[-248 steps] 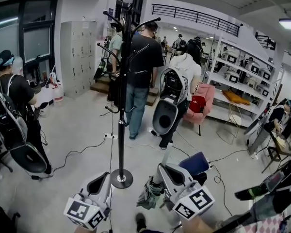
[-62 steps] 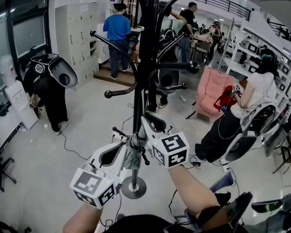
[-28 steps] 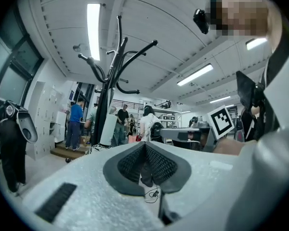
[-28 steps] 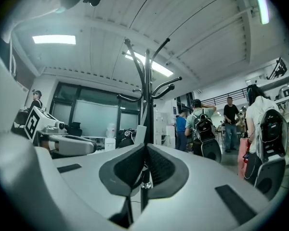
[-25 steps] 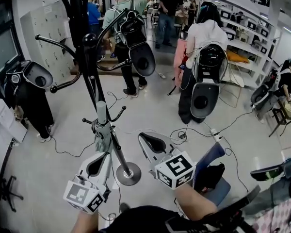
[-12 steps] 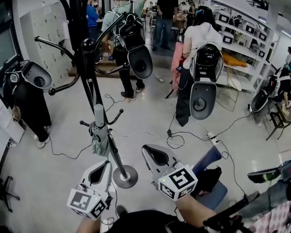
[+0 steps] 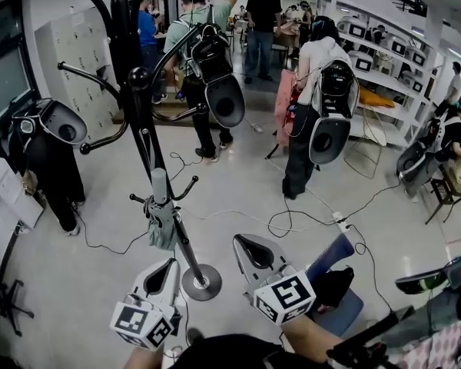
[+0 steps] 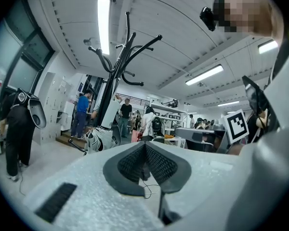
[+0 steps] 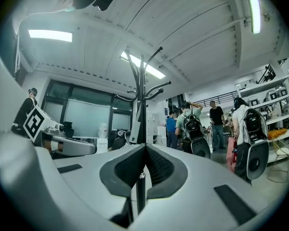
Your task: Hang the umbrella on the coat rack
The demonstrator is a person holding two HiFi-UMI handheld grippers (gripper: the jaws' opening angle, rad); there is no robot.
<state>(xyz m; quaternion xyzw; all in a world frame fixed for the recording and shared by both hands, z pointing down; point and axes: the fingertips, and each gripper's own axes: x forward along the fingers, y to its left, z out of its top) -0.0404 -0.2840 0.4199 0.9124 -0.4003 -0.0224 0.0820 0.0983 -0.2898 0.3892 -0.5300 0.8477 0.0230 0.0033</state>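
The folded grey-green umbrella (image 7: 162,220) hangs from a low hook of the black coat rack (image 7: 142,121), its pale handle pointing up, and no gripper touches it. My left gripper (image 7: 167,267) is shut and empty, just below the umbrella and beside the rack's round base (image 7: 201,281). My right gripper (image 7: 251,246) is also shut and empty, to the right of the pole. In the left gripper view the umbrella (image 8: 100,139) and the rack (image 8: 116,66) lie ahead to the left. In the right gripper view the rack (image 9: 142,95) stands straight ahead.
Several people with backpack rigs (image 7: 215,75) stand around the room. Cables (image 7: 292,217) trail over the floor. A blue chair (image 7: 334,283) with a dark bag is close at my right. Lockers (image 7: 69,52) stand at left and shelves (image 7: 392,75) at right.
The umbrella, earlier carried in my right gripper, now hangs free on the rack. Over the last second both grippers have drawn back and down from it, and the people have shifted.
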